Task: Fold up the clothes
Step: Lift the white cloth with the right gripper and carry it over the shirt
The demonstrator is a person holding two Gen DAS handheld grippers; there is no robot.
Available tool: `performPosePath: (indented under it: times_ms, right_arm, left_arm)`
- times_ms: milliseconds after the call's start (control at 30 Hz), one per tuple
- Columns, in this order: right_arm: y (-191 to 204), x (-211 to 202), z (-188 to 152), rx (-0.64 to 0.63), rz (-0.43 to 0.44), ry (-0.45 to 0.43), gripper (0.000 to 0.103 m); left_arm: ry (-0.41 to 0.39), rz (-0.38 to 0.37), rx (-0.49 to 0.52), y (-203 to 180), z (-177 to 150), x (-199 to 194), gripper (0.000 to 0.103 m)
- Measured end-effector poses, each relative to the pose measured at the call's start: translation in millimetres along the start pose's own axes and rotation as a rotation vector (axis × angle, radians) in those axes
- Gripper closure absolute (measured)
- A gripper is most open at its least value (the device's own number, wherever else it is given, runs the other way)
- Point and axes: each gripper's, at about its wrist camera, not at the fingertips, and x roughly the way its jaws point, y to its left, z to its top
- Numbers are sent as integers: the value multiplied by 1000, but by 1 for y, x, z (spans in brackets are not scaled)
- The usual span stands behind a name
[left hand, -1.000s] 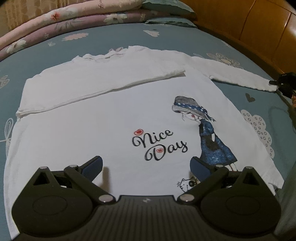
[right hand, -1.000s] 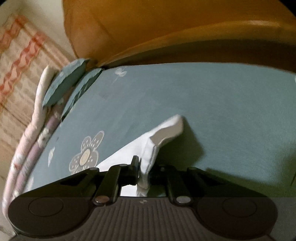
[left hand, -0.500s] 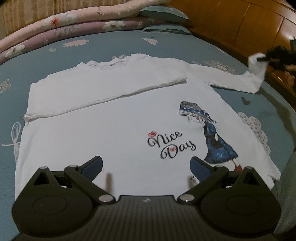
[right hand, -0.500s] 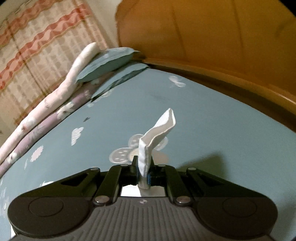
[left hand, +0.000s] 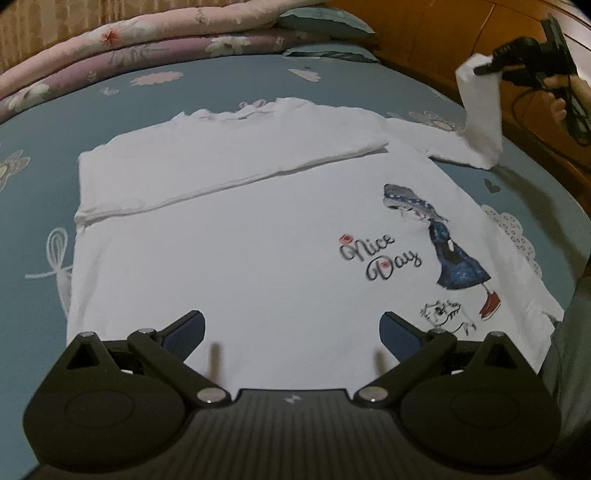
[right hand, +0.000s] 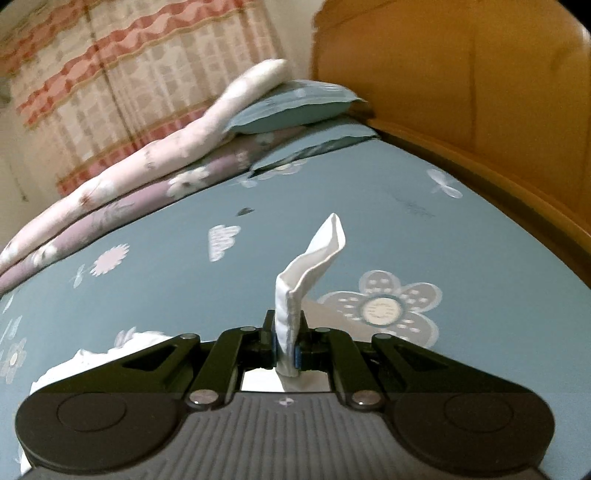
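The right gripper (right hand: 286,345) pinches the cuff of the sleeve (left hand: 480,114), now lifted clear of the bed (left hand: 369,85) near its headboard (right hand: 461,74) edge; a second ago the cuff lay flat. Its pads are mostly hidden by cloth. The left gripper (left hand: 291,328) hovers open and empty over the shirt (left hand: 240,240), spread mid-bed, hem cut off behind it.

Shirt (left hand: 240,236) lay flat mid-bed (left hand: 33,177), one sleeve folded across its chest. Other sleeve (left hand: 480,110) rose off the bed toward the headboard (left hand: 443,48) side. Rolled quilts (left hand: 147,40) and pillows (left hand: 325,22) lay along the far edge.
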Motion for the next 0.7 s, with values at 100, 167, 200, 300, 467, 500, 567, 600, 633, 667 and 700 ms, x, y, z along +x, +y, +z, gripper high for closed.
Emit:
performPosePath:
  times_ms: [100, 167, 200, 300, 467, 500, 567, 600, 633, 667, 700]
  right_arm:
    - [31, 8, 0, -40, 19, 12, 94]
    - [49, 16, -1, -56, 38, 26, 94]
    - [58, 20, -3, -68, 47, 30, 94]
    - [83, 31, -6, -98, 76, 46, 94]
    - [124, 47, -11, -153, 116, 63, 94]
    - [131, 50, -12, -164, 124, 67, 94]
    - [146, 55, -14, -183, 142, 73, 94]
    - [153, 57, -15, -194, 148, 76, 94]
    - [159, 60, -17, -205, 153, 82, 94]
    - [166, 61, -20, -219, 155, 84, 94]
    - [172, 63, -22, -233, 158, 86, 94]
  left_arm:
    - [2, 7, -5, 8, -6, -6, 3]
    - [1, 13, -10, 14, -9, -10, 3]
    - [1, 15, -12, 17, -11, -12, 3]
    - [2, 31, -15, 24, -14, -17, 3]
    - [7, 51, -18, 33, -17, -22, 3]
    - [6, 55, -18, 34, -18, -22, 3]
    - [6, 62, -18, 37, -18, -23, 3]
    - [9, 63, -18, 38, -17, -22, 3]
    - [12, 63, -18, 40, -17, -22, 3]
    - [14, 64, -16, 40, -17, -22, 3]
    - [16, 65, -12, 40, -16, -22, 3]
